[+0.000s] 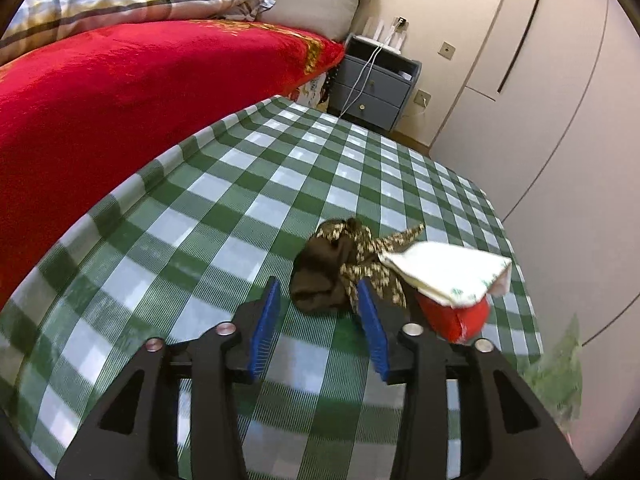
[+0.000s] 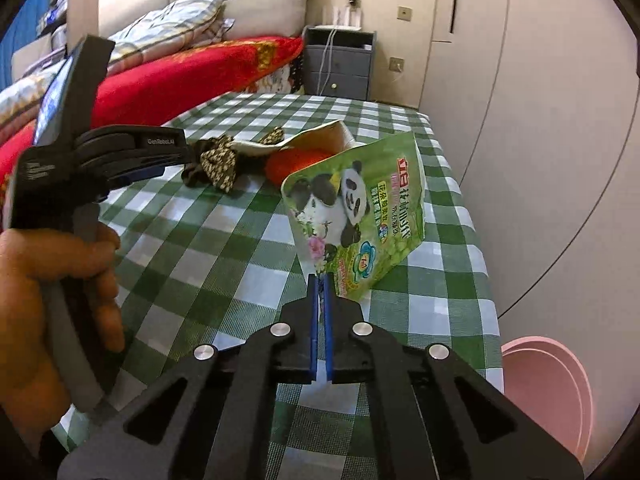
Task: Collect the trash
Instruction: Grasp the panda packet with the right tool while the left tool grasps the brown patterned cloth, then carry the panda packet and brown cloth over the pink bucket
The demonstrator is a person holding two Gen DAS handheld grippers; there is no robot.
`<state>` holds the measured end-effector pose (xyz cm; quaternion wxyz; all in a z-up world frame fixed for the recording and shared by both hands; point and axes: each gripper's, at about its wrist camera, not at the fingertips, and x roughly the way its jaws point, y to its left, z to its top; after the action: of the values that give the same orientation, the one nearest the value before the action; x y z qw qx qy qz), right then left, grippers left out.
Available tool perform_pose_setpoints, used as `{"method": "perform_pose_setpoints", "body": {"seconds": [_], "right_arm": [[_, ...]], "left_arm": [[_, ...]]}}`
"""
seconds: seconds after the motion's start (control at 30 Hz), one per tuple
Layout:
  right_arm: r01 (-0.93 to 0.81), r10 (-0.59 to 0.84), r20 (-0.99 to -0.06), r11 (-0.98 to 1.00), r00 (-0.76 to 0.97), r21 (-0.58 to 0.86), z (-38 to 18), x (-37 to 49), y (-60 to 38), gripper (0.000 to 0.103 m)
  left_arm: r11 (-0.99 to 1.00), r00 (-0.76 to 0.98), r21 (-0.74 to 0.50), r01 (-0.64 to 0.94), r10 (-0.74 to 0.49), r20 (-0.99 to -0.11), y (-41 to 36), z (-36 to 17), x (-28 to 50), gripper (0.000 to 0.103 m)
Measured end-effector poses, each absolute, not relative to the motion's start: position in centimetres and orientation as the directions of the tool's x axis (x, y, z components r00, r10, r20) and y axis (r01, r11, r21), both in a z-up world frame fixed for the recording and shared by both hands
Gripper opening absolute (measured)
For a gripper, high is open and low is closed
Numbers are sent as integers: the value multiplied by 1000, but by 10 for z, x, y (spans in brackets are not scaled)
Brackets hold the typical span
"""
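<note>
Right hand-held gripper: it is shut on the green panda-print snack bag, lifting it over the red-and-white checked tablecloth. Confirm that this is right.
One detail is wrong: the checked tablecloth is green and white, not red and white. The right wrist view shows it. The rest stands: the right hand-held gripper is shut on the bottom edge of the green panda-print snack bag.

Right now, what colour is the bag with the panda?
Green, on the bag; the right wrist view shows it best.
</note>
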<state>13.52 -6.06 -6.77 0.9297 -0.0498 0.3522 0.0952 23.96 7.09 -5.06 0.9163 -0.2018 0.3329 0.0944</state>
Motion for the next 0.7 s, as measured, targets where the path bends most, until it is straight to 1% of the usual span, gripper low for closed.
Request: {"method": "perform_pose_setpoints", "body": {"seconds": [0.1, 0.3, 0.37, 0.4, 0.47, 0.53, 0.7], "right_arm": [[-188, 130, -664, 982, 736, -16, -69, 138, -65, 2], [-175, 124, -660, 984, 741, -12, -68, 137, -66, 2], [-172, 121, -659, 985, 742, -13, -68, 136, -67, 1], [-171, 120, -659, 985, 743, -14, -67, 137, -67, 1], [-171, 118, -656, 985, 745, -17, -65, 137, -67, 1], [-170, 117, -651, 985, 750, -20, -62, 135, -68, 0], [-169, 116, -634, 985, 765, -24, -52, 129, -69, 0]], "left_arm": [[895, 761, -317, -313, 37, -647, 72, -51, 250, 49], [885, 742, -327, -331, 30, -670, 75, -59, 268, 48], [888, 739, -324, -327, 26, -673, 73, -60, 269, 31], [892, 736, -318, -320, 23, -676, 72, -61, 269, 20], [901, 732, -300, -314, 29, -680, 69, -61, 268, 11], [900, 732, -298, -318, 33, -680, 70, -59, 264, 8], [902, 740, -293, -317, 42, -672, 71, -49, 249, 8]]}}
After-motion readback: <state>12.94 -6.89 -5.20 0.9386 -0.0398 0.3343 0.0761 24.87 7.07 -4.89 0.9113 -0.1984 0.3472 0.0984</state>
